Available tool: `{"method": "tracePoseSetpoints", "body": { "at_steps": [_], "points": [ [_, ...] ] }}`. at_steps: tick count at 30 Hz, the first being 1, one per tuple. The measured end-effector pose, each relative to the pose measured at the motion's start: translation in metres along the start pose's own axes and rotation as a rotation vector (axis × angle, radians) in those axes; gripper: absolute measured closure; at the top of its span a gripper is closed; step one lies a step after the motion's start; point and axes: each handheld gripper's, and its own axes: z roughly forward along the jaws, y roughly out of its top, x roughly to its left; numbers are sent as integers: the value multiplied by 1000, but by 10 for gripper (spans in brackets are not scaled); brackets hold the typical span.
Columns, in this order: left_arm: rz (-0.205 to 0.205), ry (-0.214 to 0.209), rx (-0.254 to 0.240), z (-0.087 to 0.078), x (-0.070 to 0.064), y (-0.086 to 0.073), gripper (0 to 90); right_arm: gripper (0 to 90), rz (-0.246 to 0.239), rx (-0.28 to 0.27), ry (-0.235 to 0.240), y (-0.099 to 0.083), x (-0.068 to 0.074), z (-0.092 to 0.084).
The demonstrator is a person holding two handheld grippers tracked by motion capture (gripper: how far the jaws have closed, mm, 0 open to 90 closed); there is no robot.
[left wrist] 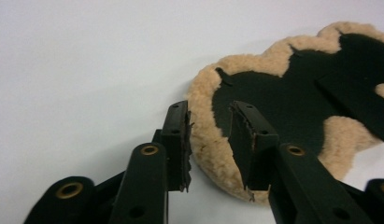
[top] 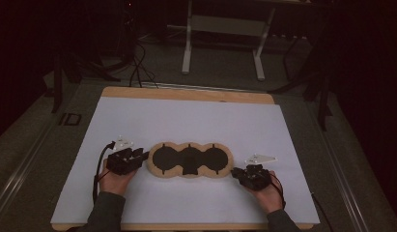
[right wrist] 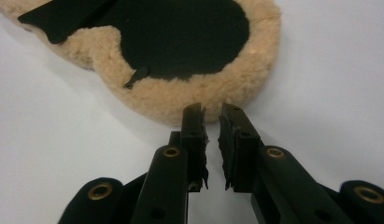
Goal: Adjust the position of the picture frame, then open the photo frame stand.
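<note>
A tan fleece pad (top: 190, 161) with three black round patches in a row lies flat on the white sheet (top: 186, 121). My left gripper (top: 145, 155) is at the pad's left end. In the left gripper view the pad's fleece rim (left wrist: 213, 88) runs between the open jaws of my left gripper (left wrist: 210, 109), one jaw outside it and one over the black patch. My right gripper (top: 233, 171) sits at the pad's right end. In the right gripper view its jaws (right wrist: 210, 112) stand a narrow gap apart, empty, just short of the pad's rim (right wrist: 199, 93).
The white sheet covers a wooden board (top: 186, 94) with bare sheet on all sides of the pad. Beyond the board, on the dark floor, stand a white table frame (top: 187, 48) and loose cables (top: 138, 63).
</note>
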Motion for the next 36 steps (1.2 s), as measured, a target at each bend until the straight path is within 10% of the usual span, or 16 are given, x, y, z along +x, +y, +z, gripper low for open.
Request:
{"method": "tracePoseSetpoints", "body": {
  "at_steps": [36],
  "points": [
    [139,-117,-59,-10,-42,12,566,645,154,-87,-29,-3,-24,-14]
  ]
}}
